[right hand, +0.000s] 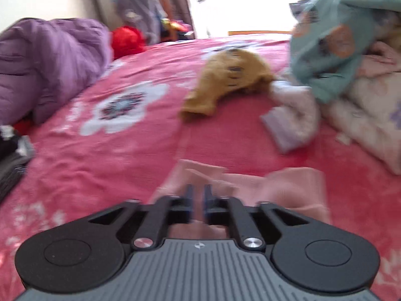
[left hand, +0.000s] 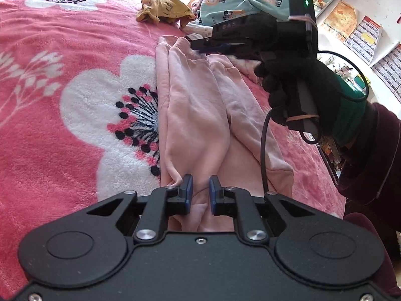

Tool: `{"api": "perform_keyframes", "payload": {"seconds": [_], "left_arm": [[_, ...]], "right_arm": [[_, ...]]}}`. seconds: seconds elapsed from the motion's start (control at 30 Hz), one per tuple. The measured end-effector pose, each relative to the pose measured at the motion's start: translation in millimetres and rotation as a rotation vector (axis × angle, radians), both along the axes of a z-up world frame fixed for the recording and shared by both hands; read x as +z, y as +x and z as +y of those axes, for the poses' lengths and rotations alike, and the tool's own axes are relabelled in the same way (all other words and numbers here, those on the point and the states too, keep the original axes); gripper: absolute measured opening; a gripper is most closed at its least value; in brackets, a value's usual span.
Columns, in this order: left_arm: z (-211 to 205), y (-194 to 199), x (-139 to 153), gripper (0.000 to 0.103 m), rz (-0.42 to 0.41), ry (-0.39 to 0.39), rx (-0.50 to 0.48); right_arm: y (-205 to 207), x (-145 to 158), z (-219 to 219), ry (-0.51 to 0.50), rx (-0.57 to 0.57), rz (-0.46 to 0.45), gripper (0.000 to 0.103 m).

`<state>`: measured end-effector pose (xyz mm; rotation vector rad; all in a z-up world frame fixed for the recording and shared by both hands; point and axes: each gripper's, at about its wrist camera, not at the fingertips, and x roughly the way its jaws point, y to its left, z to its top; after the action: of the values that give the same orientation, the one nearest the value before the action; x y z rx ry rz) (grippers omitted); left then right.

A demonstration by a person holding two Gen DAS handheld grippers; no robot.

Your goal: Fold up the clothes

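Note:
Pale pink trousers (left hand: 195, 115) lie lengthwise on the pink flowered blanket (left hand: 50, 125), legs side by side. My left gripper (left hand: 201, 193) is at their near end, its blue-padded fingers nearly together with a bunched fold of pink cloth pinched between them. My right gripper (left hand: 198, 46), held by a black-gloved hand (left hand: 300, 87), is at the ribbed far end and closed on that edge. The right wrist view is blurred; there the right gripper (right hand: 198, 198) shows a narrow gap filled with pink cloth from the trousers (right hand: 288, 188).
A mustard yellow garment (left hand: 163, 7) (right hand: 230, 75) lies crumpled beyond the trousers. A teal printed garment (left hand: 238, 2) (right hand: 333, 37) tops a heap of pale clothes (right hand: 293, 115) at the right. A purple padded jacket (right hand: 45, 60) lies at the far left. The bed's edge runs along the right.

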<state>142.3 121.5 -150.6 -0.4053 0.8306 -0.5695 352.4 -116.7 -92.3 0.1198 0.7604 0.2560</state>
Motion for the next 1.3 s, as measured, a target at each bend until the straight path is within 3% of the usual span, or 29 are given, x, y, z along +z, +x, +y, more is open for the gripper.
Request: {"api": "perform_keyframes", "payload": {"seconds": [0.07, 0.1, 0.23, 0.3, 0.33, 0.47, 0.77, 0.87, 1.1, 1.3], "left_arm": [[0, 1, 0, 0.011, 0.000, 0.000, 0.000], [0, 1, 0, 0.011, -0.001, 0.001, 0.000], [0, 0, -1, 0.011, -0.003, 0.001, 0.002], [0, 1, -1, 0.011, -0.003, 0.001, 0.003], [0, 1, -1, 0.011, -0.003, 0.001, 0.003], [0, 2, -1, 0.011, -0.002, -0.002, 0.002], [2, 4, -3, 0.011, 0.004, -0.019, 0.004], [1, 5, -3, 0.012, 0.003, -0.018, 0.003], [8, -2, 11, 0.036, -0.055, -0.054, -0.006], [12, -2, 14, 0.037, -0.060, -0.069, 0.015]], "right_arm": [[-8, 0, -11, 0.025, -0.040, -0.030, 0.061], [-9, -1, -16, 0.038, -0.049, -0.033, 0.061], [-1, -15, -20, 0.065, -0.030, -0.002, 0.046], [5, -19, -21, 0.096, -0.017, 0.013, 0.019], [7, -20, -20, 0.096, -0.011, 0.019, 0.014], [2, -13, -15, 0.077, 0.025, -0.019, 0.011], [23, -22, -6, 0.039, 0.029, 0.016, 0.012], [27, -23, -10, 0.068, 0.017, 0.017, 0.024], [-14, 13, -27, 0.125, 0.063, -0.085, 0.033], [-39, 9, -25, 0.122, 0.170, -0.069, 0.033]]}}
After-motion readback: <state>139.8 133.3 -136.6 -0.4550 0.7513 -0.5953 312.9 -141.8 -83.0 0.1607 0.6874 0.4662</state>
